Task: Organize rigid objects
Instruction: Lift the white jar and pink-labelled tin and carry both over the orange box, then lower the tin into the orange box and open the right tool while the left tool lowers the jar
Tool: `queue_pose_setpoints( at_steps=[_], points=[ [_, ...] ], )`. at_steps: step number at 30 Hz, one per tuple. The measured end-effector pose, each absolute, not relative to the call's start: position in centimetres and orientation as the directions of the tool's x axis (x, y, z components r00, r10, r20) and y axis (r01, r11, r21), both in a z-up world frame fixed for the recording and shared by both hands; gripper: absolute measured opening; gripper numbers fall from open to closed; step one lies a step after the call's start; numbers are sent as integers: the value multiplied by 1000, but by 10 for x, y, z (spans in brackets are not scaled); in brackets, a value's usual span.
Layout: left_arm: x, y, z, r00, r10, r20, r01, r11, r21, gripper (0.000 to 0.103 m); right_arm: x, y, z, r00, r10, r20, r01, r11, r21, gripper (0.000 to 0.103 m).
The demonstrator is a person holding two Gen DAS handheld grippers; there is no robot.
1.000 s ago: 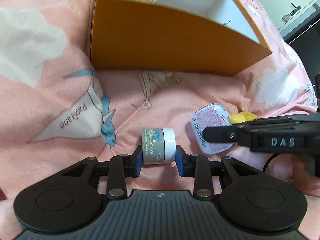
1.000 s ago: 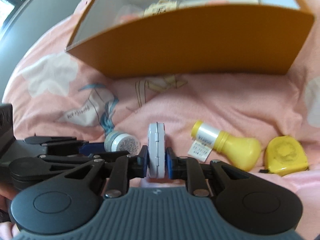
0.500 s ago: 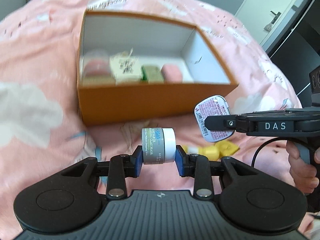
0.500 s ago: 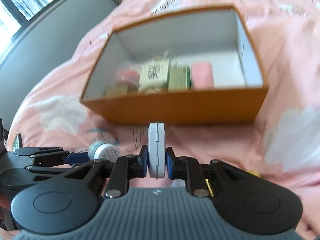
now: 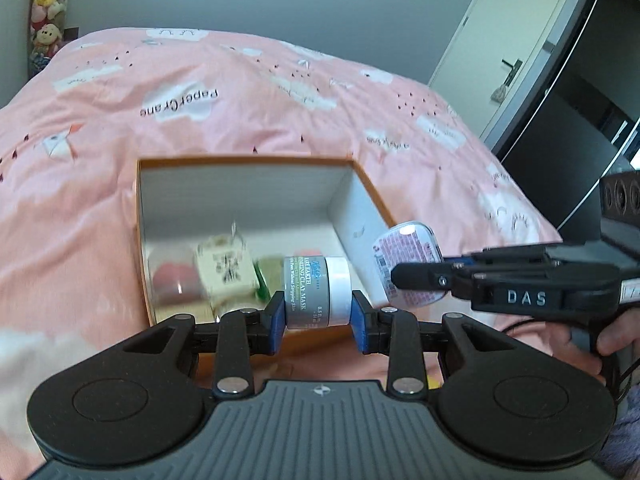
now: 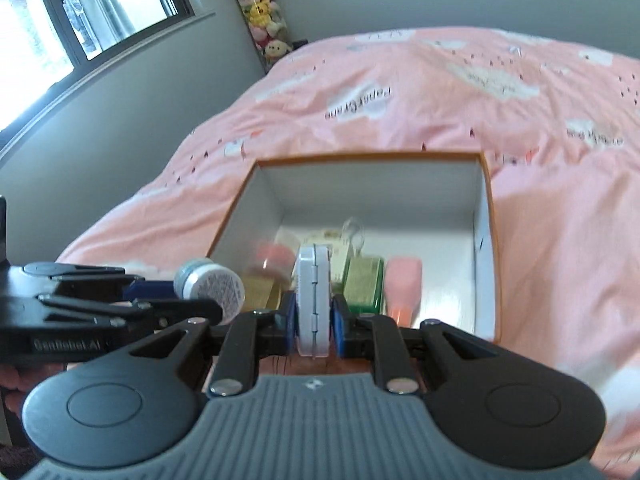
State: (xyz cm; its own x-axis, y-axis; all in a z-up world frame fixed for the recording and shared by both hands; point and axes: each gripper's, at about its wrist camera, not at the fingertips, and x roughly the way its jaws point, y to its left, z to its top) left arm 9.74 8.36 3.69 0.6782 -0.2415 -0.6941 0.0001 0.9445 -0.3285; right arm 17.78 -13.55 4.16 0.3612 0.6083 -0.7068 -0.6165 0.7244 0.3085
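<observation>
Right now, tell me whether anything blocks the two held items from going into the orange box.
Nothing visible does. The small grey jar and flat white tin are held above the open orange cardboard box; blurred items fill its near row, the floor behind is bare.

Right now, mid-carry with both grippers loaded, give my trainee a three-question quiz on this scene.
1. True or false: the left gripper holds a small jar by its two ends.
2. What does the right gripper hold? A) a yellow bottle B) a flat white case on edge C) nothing
3. Fill in: the orange box sits on a ____ bedspread.

Key: 1 true; 2 B; 3 pink.
</observation>
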Motion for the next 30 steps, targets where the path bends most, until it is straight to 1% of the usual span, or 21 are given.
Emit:
queue_pose_setpoints(
  at_steps=[3, 7, 12, 15, 18, 24, 30],
  points=[
    [120, 95, 38, 670, -248, -699, -8, 940, -341, 37, 197, -133, 43, 351, 623, -699, -598, 723, 344, 17],
    [152, 109, 24, 633, -283, -721, -38, 919, -393, 37, 228, -126, 33, 345, 613, -711, -561, 742, 367, 17],
    [200, 116, -8, 577, -312, -755, -73, 901, -428, 37, 276, -116, 6, 297, 600, -743, -471, 769, 432, 17],
    [229, 120, -32, 517, -338, -786, -107, 886, -451, 37, 303, -108, -14, 279, 562, -779, -419, 801, 428, 17],
    [253, 126, -56, 485, -366, -795, -147, 862, -486, 37, 325, -101, -35, 247, 540, -805, -381, 818, 431, 17],
    [284, 134, -80, 452, -338, -826, -205, 861, -465, 37, 357, -83, -69, 208, 483, -850, -338, 851, 401, 17],
    [298, 135, -91, 415, -321, -851, -219, 873, -436, 37, 375, -75, -90, 157, 490, -857, -308, 849, 429, 17]
  ],
)
